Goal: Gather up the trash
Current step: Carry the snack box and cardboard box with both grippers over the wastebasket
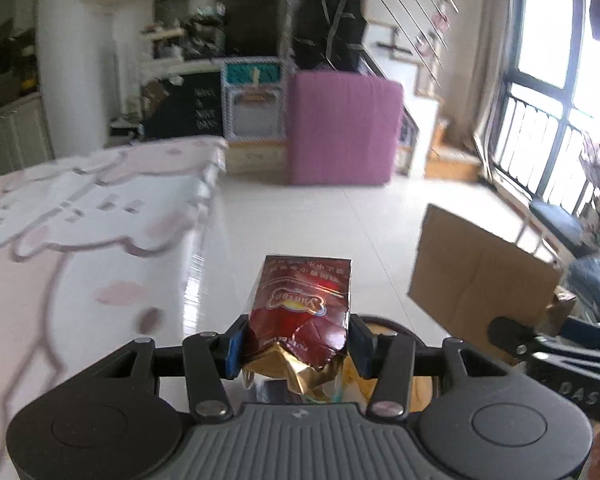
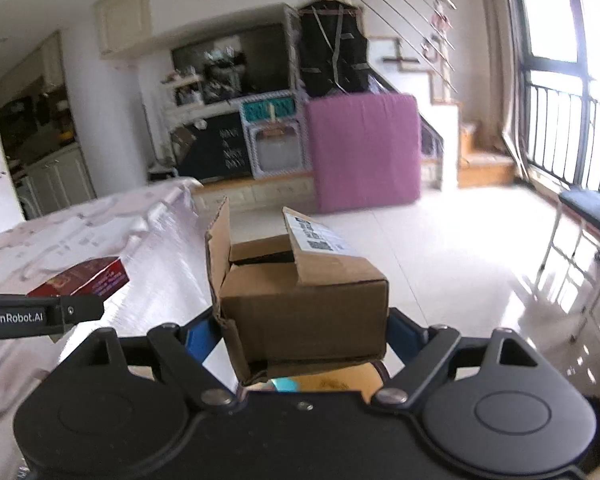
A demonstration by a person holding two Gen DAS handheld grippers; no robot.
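My left gripper (image 1: 296,344) is shut on a crumpled dark red packet (image 1: 300,312) with gold foil at its torn end, held above the pale floor. The same red packet (image 2: 80,278) shows at the left of the right wrist view, beside the left gripper's finger (image 2: 40,318). My right gripper (image 2: 304,332) is shut on a brown cardboard box (image 2: 304,304) with open flaps and a white label. That cardboard box (image 1: 480,276) appears at the right of the left wrist view, with the right gripper's finger (image 1: 512,334) under it. Below both grippers, partly hidden, something tan and round with trash inside (image 2: 332,384) shows.
A table with a pink and white patterned cloth (image 1: 80,216) fills the left. A purple mattress (image 1: 344,128) leans against the cabinets at the back. A window with black railing (image 1: 548,120) and a bench (image 2: 588,204) line the right. Shiny tiled floor (image 1: 300,216) lies between.
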